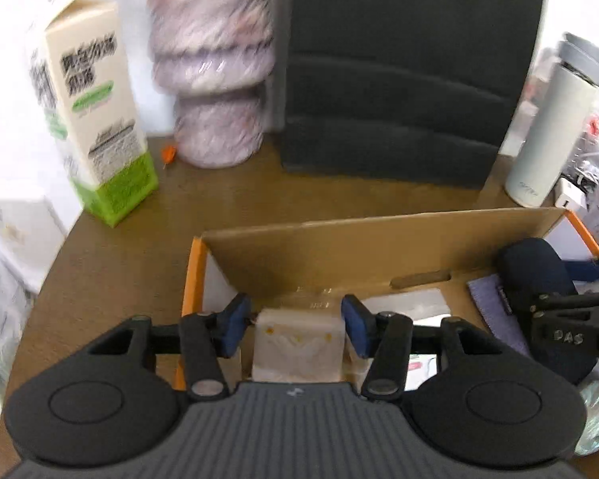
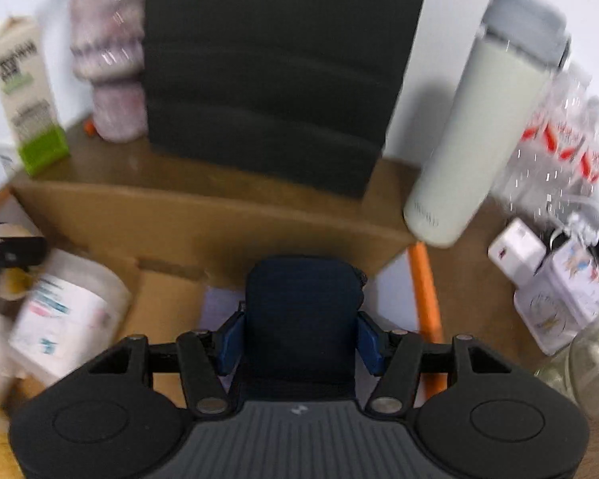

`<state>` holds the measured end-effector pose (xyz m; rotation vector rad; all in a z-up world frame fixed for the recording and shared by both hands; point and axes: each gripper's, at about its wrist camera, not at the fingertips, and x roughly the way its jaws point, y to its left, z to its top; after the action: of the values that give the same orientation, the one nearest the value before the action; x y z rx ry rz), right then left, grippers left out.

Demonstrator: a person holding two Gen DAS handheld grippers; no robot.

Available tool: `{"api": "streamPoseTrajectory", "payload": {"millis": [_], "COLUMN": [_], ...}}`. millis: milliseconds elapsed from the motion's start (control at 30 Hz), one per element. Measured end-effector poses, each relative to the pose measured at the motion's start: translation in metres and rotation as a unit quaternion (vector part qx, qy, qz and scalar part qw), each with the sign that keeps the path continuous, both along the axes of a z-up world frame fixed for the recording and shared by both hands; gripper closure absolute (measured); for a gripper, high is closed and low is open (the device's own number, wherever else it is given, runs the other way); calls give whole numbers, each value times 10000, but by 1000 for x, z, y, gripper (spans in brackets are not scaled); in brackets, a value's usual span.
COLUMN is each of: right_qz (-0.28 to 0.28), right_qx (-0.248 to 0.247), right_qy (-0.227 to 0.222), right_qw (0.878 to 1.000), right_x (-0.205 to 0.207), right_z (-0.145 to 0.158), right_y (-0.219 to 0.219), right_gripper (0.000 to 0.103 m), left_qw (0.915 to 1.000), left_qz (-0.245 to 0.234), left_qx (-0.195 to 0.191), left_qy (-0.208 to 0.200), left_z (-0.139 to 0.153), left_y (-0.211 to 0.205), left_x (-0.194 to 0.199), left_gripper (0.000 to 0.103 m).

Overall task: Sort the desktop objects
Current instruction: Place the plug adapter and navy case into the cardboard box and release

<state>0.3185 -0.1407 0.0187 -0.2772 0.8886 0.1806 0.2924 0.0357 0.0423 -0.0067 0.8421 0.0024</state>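
An open cardboard box (image 1: 339, 243) with orange edges sits on the brown desk. My left gripper (image 1: 297, 325) is over the box, its blue pads against a pale square packet (image 1: 299, 343) with yellow marks. My right gripper (image 2: 299, 337) is shut on a dark navy pouch (image 2: 301, 303) above the box's right end (image 2: 203, 219). That pouch and the right gripper also show at the right of the left wrist view (image 1: 539, 275). A white jar with a printed label (image 2: 68, 315) lies in the box at the left.
At the back of the desk stand a green-and-cream carton (image 1: 96, 119), a pinkish wrapped stack (image 1: 215, 64), a black file holder (image 1: 403, 68) and a pale thermos (image 2: 487, 131). A white charger (image 2: 517, 249), small white boxes and crinkled plastic lie right of the box.
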Motion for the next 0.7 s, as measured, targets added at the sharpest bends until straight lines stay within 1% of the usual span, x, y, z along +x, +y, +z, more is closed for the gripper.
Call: {"api": "streamPoseTrajectory", "payload": {"millis": [67, 133, 200, 267, 367, 433, 500, 533, 567, 633, 700], "right_qz": [16, 44, 107, 63, 4, -45, -49, -24, 15, 85, 131], "right_qx": [-153, -217, -260, -104, 324, 587, 812, 895, 936, 1006, 1143], "right_qy": [34, 79, 137, 242, 20, -108, -268, -347, -393, -497, -619], "right_qw": [9999, 9997, 9995, 9996, 9995, 9982, 9963, 9954, 9948, 9936, 9914], "right_x": [-3, -3, -7, -11, -23, -37, -55, -67, -73, -99, -122], "right_z": [-3, -5, -4, 5, 35, 58, 78, 87, 93, 101, 105], "right_y": [6, 7, 7, 1, -18, -31, -41, -46, -49, -56, -65], "right_gripper": [42, 41, 38, 39, 37, 32, 25, 24, 23, 23, 20], "left_qw": [10000, 9999, 9995, 9984, 9971, 9960, 9955, 9952, 9947, 9938, 9918], "left_qz": [2, -45, -36, -11, 39, -16, -135, -185, -209, -192, -191], "left_qx": [-25, -127, -322, -567, -732, -823, -804, -768, -738, -731, -809], "left_qy": [39, 89, 65, -52, -224, -359, -474, -570, -679, -818, -972], "left_z": [0, 2, 7, 18, 41, 57, 69, 74, 78, 82, 81], "left_y": [-2, -2, 0, 6, 17, 19, 18, 18, 18, 19, 22], "left_x": [1, 2, -2, -11, -28, -46, -64, -76, -89, -115, -149], "left_gripper": [46, 35, 29, 25, 19, 13, 6, 2, 1, 0, 0]}}
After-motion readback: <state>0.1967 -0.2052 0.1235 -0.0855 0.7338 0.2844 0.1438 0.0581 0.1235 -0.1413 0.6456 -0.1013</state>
